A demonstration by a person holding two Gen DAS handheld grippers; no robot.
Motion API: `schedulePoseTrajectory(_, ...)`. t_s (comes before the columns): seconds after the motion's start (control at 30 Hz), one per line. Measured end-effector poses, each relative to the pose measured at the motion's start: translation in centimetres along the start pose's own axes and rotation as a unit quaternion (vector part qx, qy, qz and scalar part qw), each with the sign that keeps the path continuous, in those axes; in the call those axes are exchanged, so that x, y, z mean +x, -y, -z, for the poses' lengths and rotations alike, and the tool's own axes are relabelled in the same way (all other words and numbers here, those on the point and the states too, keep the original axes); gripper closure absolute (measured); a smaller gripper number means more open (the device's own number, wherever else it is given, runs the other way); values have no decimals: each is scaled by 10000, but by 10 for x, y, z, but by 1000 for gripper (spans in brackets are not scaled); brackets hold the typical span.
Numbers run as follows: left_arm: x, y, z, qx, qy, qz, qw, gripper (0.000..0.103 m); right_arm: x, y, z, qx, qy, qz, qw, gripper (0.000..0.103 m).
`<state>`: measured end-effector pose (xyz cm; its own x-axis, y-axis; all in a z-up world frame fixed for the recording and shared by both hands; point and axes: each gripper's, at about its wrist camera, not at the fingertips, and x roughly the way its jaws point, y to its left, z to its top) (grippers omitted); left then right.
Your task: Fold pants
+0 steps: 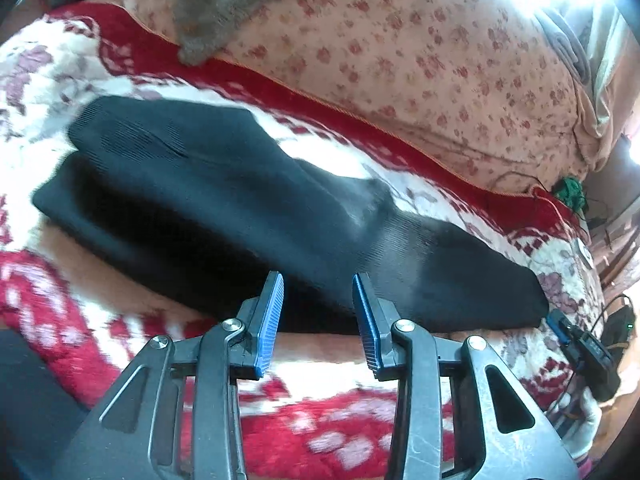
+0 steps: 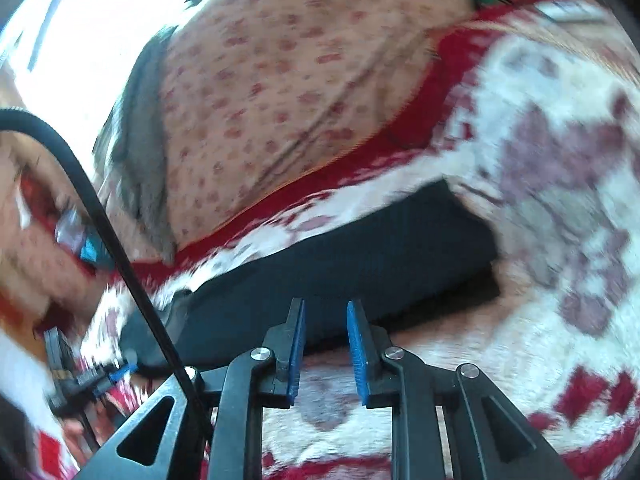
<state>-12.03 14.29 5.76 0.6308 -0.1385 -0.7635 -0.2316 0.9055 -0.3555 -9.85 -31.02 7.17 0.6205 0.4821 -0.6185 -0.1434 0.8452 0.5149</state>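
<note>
Black pants [image 1: 224, 208] lie folded lengthwise across a red and white patterned blanket [image 1: 52, 80], running from upper left to lower right. My left gripper [image 1: 318, 284] is open and empty, its blue pads over the near edge of the pants. In the right wrist view the pants [image 2: 360, 256] stretch across the middle, one end toward the right. My right gripper [image 2: 325, 312] is open and empty at their near edge. The right gripper also shows in the left wrist view [image 1: 580, 344], near the right end of the pants.
A pink floral quilt [image 1: 420, 52] is piled behind the pants, with a grey garment [image 1: 224, 4] on it. A green item [image 1: 570, 190] and cables lie at the far right. A black cable [image 2: 100, 216] crosses the right wrist view.
</note>
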Motion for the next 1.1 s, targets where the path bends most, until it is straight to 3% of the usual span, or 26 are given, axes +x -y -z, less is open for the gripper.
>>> schedulePoseTrajectory(0.23, -24, -52, -12, -461, 242, -512, 9973, 68, 35, -97, 9, -1379, -255, -783, 9870, 83)
schedulePoseTrajectory(0.37, -32, -81, -17, -756, 322, -697, 9942, 68, 68, -146, 20, -1565, -514, -1451, 9756, 82)
schedulePoseTrajectory(0.47, -35, -97, -22, -942, 348, -761, 9920, 68, 96, -180, 31, -1643, -787, -1970, 9633, 80)
schedulePoseTrajectory(0.63, -32, -113, -31, -1021, 363, -869, 9903, 68, 137, -246, 54, -2342, -1116, -2280, 9385, 76)
schedulePoseTrajectory(0.77, -28, -122, -40, -1012, 350, -889, 9903, 64, 155, -280, 73, -2777, -1246, -2306, 9242, 62)
schedulePoseTrajectory(0.87, -24, -126, -45, -1023, 353, -867, 9903, 57, 166, -300, 85, -3241, -1295, -2129, 9126, 62)
schedulePoseTrajectory(1.03, -14, -131, -52, -1002, 272, -850, 9910, 57, 186, -330, 112, -4243, -1177, -1554, 8843, 62)
schedulePoseTrajectory(1.1, -11, -132, -55, -989, 273, -848, 9911, 55, 193, -334, 119, -4450, -1163, -1318, 8781, 62)
